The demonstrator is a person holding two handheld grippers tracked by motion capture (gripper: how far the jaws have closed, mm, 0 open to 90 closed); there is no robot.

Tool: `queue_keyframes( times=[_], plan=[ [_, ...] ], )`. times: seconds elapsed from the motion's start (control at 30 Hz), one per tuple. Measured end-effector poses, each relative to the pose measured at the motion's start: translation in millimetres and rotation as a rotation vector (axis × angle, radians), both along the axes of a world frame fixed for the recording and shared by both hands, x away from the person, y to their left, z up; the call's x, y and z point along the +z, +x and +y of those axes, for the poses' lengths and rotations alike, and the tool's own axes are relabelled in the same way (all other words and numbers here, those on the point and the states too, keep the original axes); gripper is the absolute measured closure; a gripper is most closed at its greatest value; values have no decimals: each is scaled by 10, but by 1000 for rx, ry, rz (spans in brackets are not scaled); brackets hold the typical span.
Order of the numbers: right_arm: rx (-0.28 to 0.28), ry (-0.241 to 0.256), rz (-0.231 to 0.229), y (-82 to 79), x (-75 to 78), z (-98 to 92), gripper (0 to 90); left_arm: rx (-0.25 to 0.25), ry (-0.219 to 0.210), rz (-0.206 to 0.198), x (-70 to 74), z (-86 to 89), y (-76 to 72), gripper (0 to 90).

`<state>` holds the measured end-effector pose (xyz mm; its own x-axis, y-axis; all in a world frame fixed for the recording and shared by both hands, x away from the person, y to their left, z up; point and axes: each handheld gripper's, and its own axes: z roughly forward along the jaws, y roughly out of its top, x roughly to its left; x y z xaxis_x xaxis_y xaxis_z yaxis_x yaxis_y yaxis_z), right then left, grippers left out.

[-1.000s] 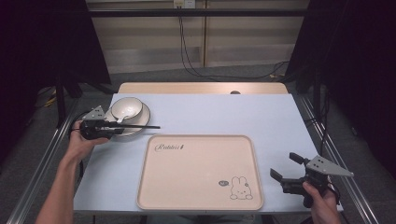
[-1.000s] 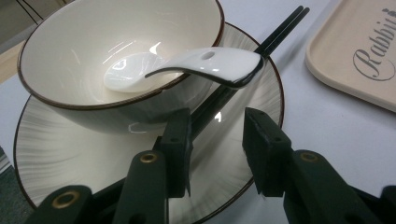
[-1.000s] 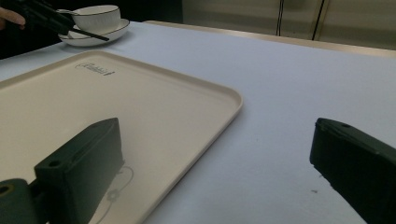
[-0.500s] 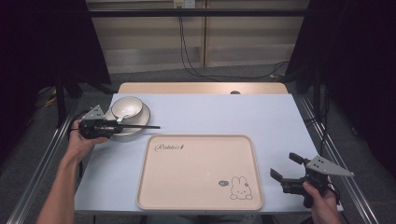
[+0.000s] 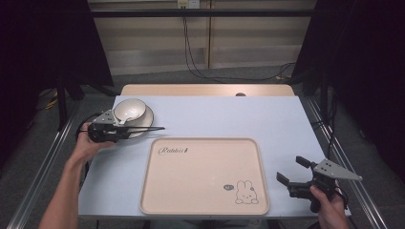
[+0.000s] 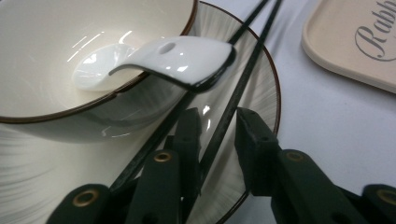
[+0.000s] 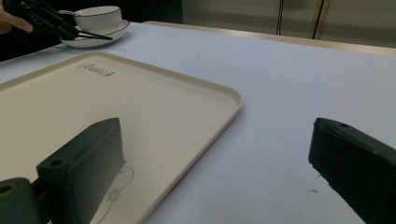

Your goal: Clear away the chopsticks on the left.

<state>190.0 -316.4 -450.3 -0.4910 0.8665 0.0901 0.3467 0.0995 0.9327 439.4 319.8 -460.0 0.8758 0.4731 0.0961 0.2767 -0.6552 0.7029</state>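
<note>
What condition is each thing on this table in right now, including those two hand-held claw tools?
Left gripper: jaws slightly apart, one chopstick between them.
Right gripper: jaws wide open, holding nothing.
Chopsticks: lying across the plate.
Bowl: upright on the plate.
Spoon: resting in the bowl.
Tray: flat, nothing on it.

Cut off and hidden, left gripper view

Round white brown-rimmed bowl (image 6: 56, 56) cropped at left edge; thin black chopsticks (image 6: 224, 112) partly hidden beneath glossy white ceramic spoon (image 6: 163, 58).
</note>
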Motion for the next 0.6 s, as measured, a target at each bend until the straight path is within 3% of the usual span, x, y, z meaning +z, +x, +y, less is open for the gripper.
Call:
queue_keyframes(
  times=[0.13, 0.17, 0.27, 0.6],
  plan=[
    [-4, 3, 3, 2, -2, -5, 27, -1, 21, 42, 26, -17, 14, 743],
    [-3, 3, 4, 2, -2, -5, 27, 5, 24, 36, 29, -30, 14, 759],
    [-3, 7, 4, 3, -3, -5, 27, -5, 19, 76, 42, -35, 22, 826],
    [2, 13, 12, 5, -5, -3, 27, 87, -63, 142, 133, 2, -50, 856]
  ],
)
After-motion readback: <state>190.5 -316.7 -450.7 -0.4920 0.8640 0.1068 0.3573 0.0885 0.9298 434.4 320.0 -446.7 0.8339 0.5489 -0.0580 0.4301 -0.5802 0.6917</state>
